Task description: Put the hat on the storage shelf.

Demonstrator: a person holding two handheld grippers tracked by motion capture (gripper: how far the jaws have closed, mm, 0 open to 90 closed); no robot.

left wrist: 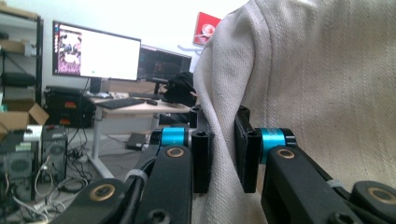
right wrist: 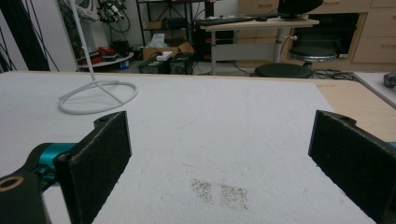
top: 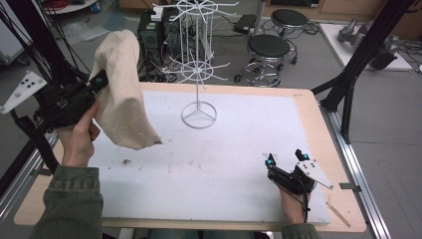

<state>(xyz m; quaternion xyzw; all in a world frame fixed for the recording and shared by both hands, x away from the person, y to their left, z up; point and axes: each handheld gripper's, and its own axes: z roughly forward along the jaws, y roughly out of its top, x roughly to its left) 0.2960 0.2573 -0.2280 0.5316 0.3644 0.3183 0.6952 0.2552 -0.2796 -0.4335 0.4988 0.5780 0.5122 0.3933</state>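
You have one cream cloth in hand and one white wire rack standing on the worktop. Your left tongs are lifted above the worktop's left edge and pinch a fold of that cloth; in the left gripper view the fabric runs down between the two black jaws, which press on it from both sides. The cloth hangs from the grip in a loose drape, its lower corner clear of the white mat, well to the left of the rack's ring base. Your right tongs rest low over the near right part of the worktop, spread wide with nothing between them; in the right gripper view their two pads frame bare mat and one faint brown smudge. Two black stools stand on the floor beyond the worktop.
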